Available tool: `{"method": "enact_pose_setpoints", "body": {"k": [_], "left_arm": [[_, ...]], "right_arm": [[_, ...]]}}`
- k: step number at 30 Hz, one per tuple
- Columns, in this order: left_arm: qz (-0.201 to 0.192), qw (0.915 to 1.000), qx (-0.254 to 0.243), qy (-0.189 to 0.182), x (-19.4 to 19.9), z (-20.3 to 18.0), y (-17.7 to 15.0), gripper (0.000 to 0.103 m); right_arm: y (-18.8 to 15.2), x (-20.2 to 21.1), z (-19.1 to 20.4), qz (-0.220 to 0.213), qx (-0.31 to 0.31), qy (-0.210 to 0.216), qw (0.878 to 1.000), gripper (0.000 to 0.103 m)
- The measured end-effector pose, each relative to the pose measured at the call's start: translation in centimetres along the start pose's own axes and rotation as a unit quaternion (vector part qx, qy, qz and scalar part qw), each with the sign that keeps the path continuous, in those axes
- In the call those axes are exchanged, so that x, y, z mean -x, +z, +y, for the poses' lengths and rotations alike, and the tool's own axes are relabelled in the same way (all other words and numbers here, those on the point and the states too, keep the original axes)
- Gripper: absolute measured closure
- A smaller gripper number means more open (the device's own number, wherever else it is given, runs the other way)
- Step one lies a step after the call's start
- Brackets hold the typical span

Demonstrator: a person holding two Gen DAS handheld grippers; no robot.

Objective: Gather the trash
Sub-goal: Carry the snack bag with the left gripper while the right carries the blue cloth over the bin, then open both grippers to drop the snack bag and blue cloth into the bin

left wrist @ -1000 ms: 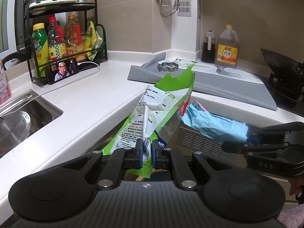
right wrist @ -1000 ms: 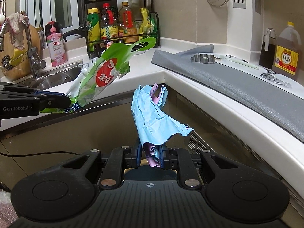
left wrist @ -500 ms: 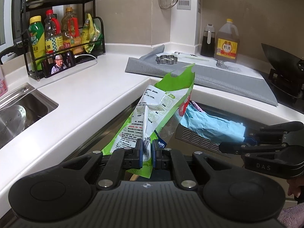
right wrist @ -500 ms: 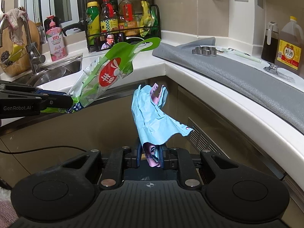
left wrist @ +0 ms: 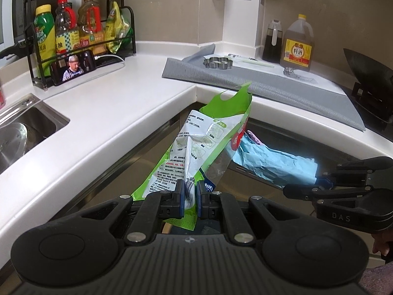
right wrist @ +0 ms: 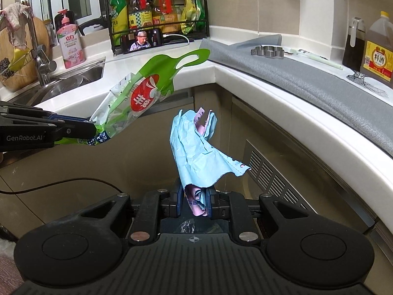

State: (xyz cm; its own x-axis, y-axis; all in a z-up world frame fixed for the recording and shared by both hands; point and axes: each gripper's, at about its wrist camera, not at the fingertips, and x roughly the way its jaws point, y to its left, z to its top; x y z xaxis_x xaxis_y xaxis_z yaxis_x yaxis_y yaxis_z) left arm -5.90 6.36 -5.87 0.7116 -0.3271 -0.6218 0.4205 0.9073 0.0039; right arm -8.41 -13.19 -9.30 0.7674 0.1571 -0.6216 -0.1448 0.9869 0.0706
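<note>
My left gripper is shut on an empty green and white plastic bag, held in the air below the white countertop's edge. The bag also shows in the right wrist view, with the left gripper at its lower end. My right gripper is shut on a crumpled blue and pink paper wrapper, also held below counter height. In the left wrist view the wrapper sits just right of the bag, with the right gripper behind it.
A corner countertop carries a sink, a bottle rack, a phone, a grey mat with a metal cutter, an oil jug and a wok. Cabinet fronts with a vent lie below.
Both grippers have moved down and back from the counter with their trash still held. The countertop now sits higher in both views.
</note>
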Motion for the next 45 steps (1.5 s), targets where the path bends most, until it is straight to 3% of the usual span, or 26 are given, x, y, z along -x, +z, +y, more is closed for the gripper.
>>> {"method": "enact_pose_setpoints", "body": {"k": [18, 32, 43, 45], "left_arm": [[0.104, 0.9942, 0.016, -0.024, -7.8, 0.5, -2.2, 0.093], [0.194, 0.9797, 0.021, -0.044, -15.4, -0.1, -4.4, 0.093], [0.237, 0.9708, 0.004, -0.036, -20.2, -0.9, -5.2, 0.091], [0.239, 0.9703, -0.005, -0.034, -20.5, -0.9, -5.4, 0.087]], "right_arm": [[-1.8, -5.6, -1.3, 0.089, 0.002, -0.007, 0.996, 0.083], [-2.9, -11.8, -2.3, 0.159, 0.0, -0.012, 0.987, 0.083], [-3.1, -15.6, -2.5, 0.201, 0.006, -0.015, 0.979, 0.083], [-2.9, -16.0, -2.5, 0.205, 0.004, -0.016, 0.979, 0.081]]}}
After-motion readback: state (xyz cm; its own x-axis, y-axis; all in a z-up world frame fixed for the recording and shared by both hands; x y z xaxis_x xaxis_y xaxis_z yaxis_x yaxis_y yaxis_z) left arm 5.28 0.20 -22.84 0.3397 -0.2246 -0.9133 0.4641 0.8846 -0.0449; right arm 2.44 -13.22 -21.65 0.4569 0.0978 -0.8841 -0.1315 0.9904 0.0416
